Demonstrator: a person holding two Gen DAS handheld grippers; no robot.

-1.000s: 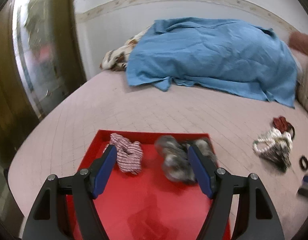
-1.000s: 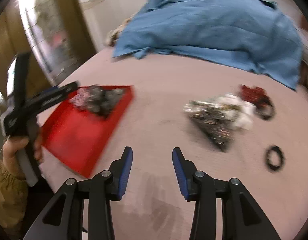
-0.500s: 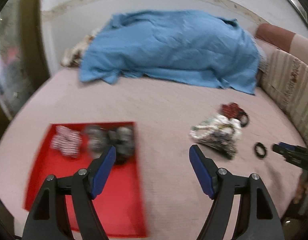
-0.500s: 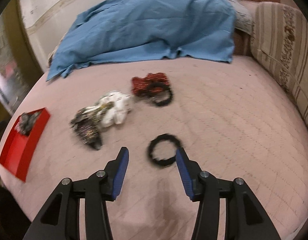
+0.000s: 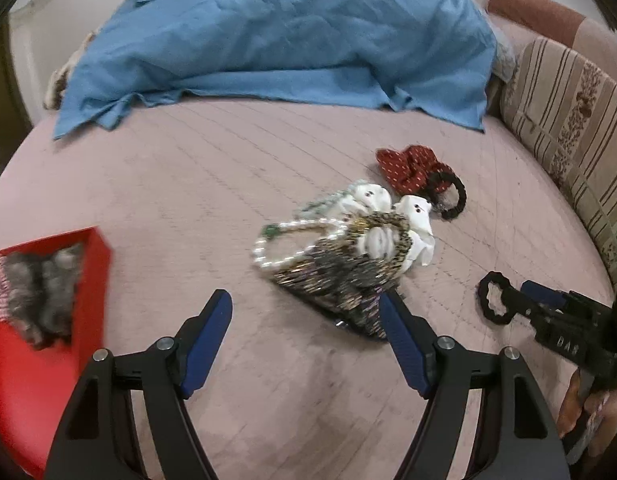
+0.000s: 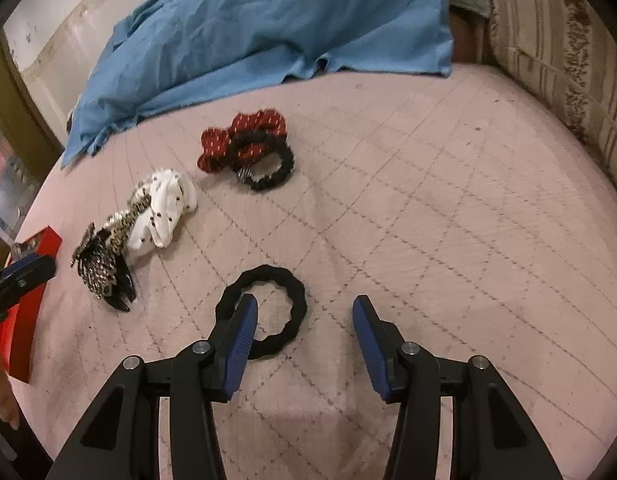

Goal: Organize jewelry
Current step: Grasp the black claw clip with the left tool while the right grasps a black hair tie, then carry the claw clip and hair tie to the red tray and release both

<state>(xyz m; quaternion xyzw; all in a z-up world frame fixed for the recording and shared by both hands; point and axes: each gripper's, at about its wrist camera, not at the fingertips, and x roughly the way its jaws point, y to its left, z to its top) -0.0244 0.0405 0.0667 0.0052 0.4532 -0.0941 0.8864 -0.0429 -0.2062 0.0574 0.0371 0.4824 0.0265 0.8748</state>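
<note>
A rumpled blue sheet (image 5: 276, 36) lay heaped at the far end of the pink quilted bed (image 6: 448, 208), and a striped cushion (image 5: 568, 128) stood alongside, right.

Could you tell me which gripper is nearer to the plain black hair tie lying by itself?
Right. The right gripper is open directly over the black hair tie, one finger across its ring. The left gripper is off by the beaded pile.
</note>
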